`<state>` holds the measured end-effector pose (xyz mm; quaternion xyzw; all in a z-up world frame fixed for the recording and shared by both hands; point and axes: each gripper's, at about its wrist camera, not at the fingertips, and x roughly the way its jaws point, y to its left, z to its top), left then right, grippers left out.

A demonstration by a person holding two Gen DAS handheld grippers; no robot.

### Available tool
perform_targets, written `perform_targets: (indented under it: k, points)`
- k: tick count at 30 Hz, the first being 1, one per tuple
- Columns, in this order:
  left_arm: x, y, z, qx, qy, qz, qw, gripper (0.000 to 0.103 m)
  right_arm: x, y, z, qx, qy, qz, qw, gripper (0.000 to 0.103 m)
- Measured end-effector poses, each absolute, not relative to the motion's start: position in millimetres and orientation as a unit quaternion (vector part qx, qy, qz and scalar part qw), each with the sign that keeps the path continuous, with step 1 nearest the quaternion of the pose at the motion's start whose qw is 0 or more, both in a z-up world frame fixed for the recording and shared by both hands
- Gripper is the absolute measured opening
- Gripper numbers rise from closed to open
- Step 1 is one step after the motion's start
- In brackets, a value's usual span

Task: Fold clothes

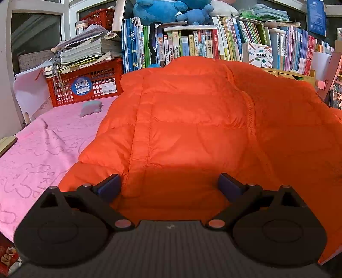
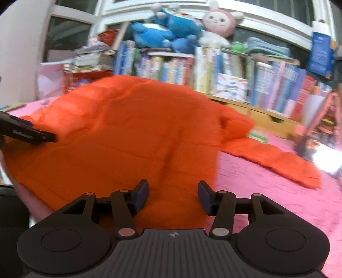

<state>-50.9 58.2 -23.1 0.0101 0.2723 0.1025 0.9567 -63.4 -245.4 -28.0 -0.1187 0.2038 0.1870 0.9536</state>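
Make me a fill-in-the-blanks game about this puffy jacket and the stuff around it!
1. The puffy jacket is the colour ____.
2. The jacket lies on a cloth that is ____.
3. The red crate has a pile of ____ on top of it.
4. The stuffed toys sitting on top of the bookshelf in the left wrist view are ____.

Missing words: orange; pink; books; blue

Quilted, slightly shiny jacket (image 1: 192,119), matt terry towel (image 1: 38,154)
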Motion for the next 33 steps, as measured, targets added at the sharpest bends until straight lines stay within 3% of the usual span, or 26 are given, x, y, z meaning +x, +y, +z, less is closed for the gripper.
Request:
perform_targets:
  k: [1, 2, 8, 15, 23, 33]
  points:
    - [-50.8, 58.9, -23.2, 0.008, 0.272, 0.101, 0.957, 0.100, -62.9, -250.6, -26.0, -0.118, 0.208, 0.174, 0.956, 0.068]
    - [-50.6, 59.0, -23.4, 0.006, 0.271, 0.100, 0.957, 0.100, -62.3, -255.8, -23.9, -0.116, 0.211, 0.160, 0.957, 0.070]
    - [-50.6, 59.2, -24.3, 0.001, 0.267, 0.100, 0.959, 0.100, -67.7, -262.0, -5.8, -0.141, 0.186, 0.116, 0.966, 0.070]
    - [-53.3, 64.6, -15.3, 0.016, 0.290, 0.088, 0.953, 0.100, -66.6, -225.8, 6.6, -0.134, 0.160, 0.194, 0.959, 0.070]
    - [-68.7, 86.0, 4.5, 0.163, 0.331, 0.171, 0.914, 0.100, -65.6, -194.0, 0.3, -0.163, 0.160, 0.240, 0.944, 0.071]
    - [-67.5, 98.8, -1.9, 0.196, 0.360, 0.194, 0.891, 0.100, -69.2, -185.9, -10.1, -0.178, 0.168, 0.251, 0.936, 0.078]
